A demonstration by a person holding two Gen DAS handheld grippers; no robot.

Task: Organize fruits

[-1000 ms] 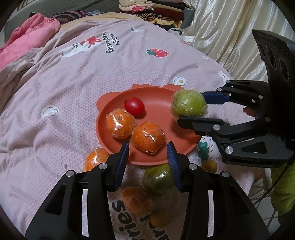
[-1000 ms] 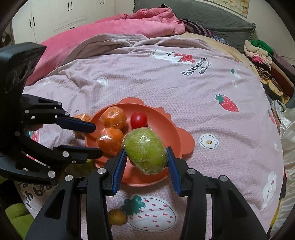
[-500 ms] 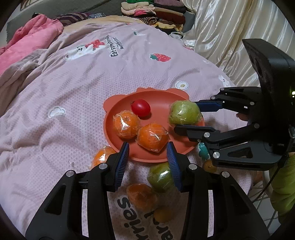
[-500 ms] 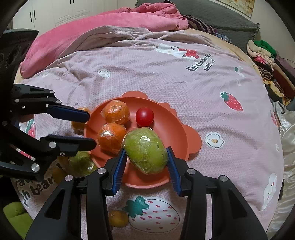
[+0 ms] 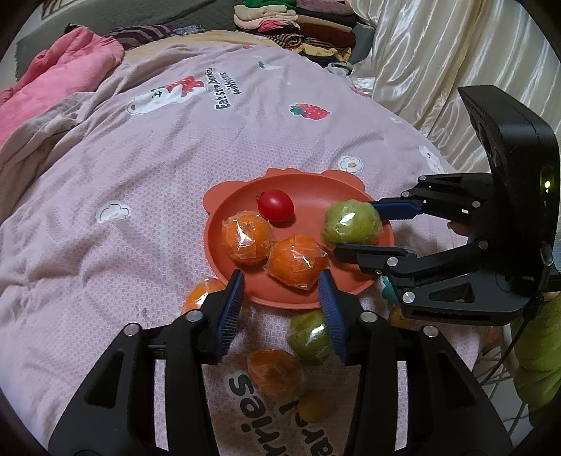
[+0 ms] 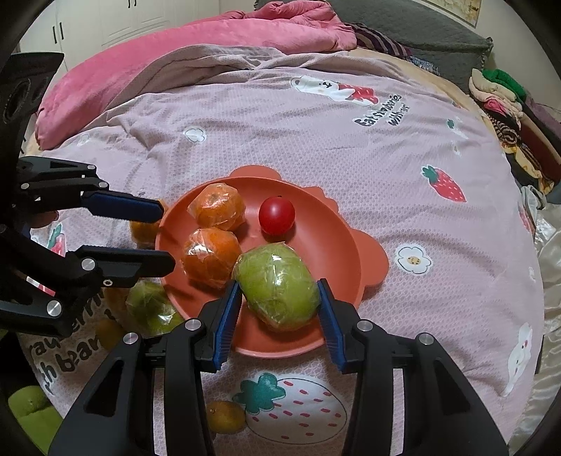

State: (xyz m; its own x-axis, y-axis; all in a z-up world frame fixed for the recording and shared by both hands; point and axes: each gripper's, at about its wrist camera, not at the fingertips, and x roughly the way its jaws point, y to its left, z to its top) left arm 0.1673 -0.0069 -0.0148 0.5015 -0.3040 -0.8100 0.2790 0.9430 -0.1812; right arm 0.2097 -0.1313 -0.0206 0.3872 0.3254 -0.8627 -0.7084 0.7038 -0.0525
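Observation:
An orange-red plate (image 5: 312,196) (image 6: 315,228) with small ears lies on the pink bedspread. On it are a red tomato (image 5: 276,206) (image 6: 277,215) and two plastic-wrapped oranges (image 5: 247,240) (image 6: 219,207). My right gripper (image 6: 277,308) (image 5: 356,228) is shut on a wrapped green fruit (image 6: 277,287) (image 5: 352,222) over the plate's near right part; whether the fruit touches the plate I cannot tell. My left gripper (image 5: 280,291) (image 6: 164,236) hovers at the plate's near rim. Its jaws are opening and hold nothing, and the nearer wrapped orange (image 5: 296,261) lies just beyond its tips.
Off the plate on the bedspread lie a wrapped orange (image 5: 201,294), a wrapped green fruit (image 5: 308,333) (image 6: 152,308), another orange (image 5: 275,373) and a small yellow fruit (image 5: 313,407) (image 6: 226,415). A pink blanket (image 6: 210,38) is bunched at the far side, with folded clothes (image 5: 298,21) and a curtain (image 5: 438,52) beyond.
Little differs. The left wrist view has swung slightly, so the plate sits a touch further right. The green fruit stays gripped in the right gripper over the plate.

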